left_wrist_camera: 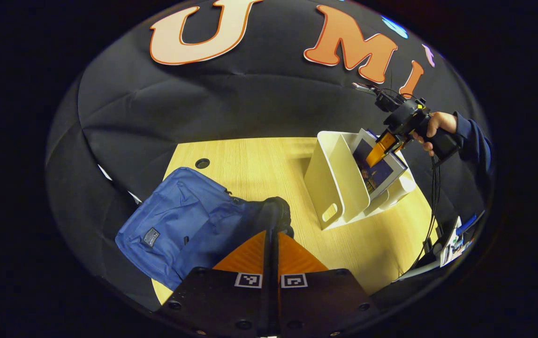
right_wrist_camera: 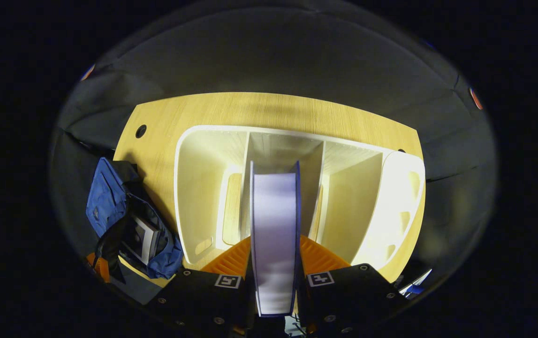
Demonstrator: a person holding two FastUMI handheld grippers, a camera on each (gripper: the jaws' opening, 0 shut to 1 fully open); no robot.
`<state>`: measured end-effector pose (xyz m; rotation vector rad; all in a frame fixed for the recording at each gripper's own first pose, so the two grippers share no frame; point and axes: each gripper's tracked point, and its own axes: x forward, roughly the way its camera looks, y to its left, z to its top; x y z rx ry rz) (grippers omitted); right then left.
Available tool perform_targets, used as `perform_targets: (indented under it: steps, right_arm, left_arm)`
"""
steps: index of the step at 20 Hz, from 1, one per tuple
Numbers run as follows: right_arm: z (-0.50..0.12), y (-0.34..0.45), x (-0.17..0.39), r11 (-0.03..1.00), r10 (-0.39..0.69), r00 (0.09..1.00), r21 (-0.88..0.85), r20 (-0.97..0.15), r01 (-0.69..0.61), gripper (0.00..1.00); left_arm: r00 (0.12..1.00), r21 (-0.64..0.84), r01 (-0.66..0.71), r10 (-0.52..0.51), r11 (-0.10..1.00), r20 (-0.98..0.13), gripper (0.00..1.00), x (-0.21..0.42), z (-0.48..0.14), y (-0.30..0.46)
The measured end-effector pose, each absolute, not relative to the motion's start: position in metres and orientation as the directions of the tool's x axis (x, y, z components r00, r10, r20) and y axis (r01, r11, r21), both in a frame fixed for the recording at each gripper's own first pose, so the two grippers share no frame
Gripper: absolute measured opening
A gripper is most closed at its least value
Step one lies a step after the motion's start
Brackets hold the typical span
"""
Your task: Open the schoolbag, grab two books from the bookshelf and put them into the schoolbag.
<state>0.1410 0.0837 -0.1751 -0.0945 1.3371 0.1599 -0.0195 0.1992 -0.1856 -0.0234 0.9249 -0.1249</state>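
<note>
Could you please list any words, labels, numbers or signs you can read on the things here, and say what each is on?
No text on these things can be read.
Patch on the schoolbag: too small to read.
Cover of the book: print blurred.
Square markers behind the fingers: coded patterns, not words.
Papers past the table's edge: too small to read.

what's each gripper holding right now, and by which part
The right gripper is shut on a book, pinching its top edge above the white bookshelf. The left gripper is shut on the blue schoolbag at its dark opening edge.
</note>
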Motion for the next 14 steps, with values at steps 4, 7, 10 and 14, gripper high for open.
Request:
perform_targets:
  steps: [4,7,10,14]
  right_arm:
    - [-0.148,0.080,0.128,0.982,0.095,0.238,0.051,-0.967,-0.184,0.43]
    - [-0.116,0.078,0.120,0.976,0.151,0.267,0.101,-0.952,-0.193,0.35]
    - [-0.079,0.069,0.115,0.972,0.171,0.315,0.108,-0.933,-0.209,0.35]
    - [-0.041,0.063,0.095,0.964,0.221,0.354,0.148,-0.909,-0.222,0.34]
  left_arm:
    - [0.595,-0.067,0.107,-0.118,0.992,-0.795,0.00,-0.019,-0.185,0.200]
    - [0.593,-0.061,0.115,-0.118,0.992,-0.797,0.00,-0.019,-0.185,0.201]
    - [0.591,-0.068,0.114,-0.122,0.991,-0.797,0.00,-0.017,-0.185,0.199]
    - [0.593,-0.074,0.117,-0.129,0.990,-0.795,0.00,-0.018,-0.185,0.201]
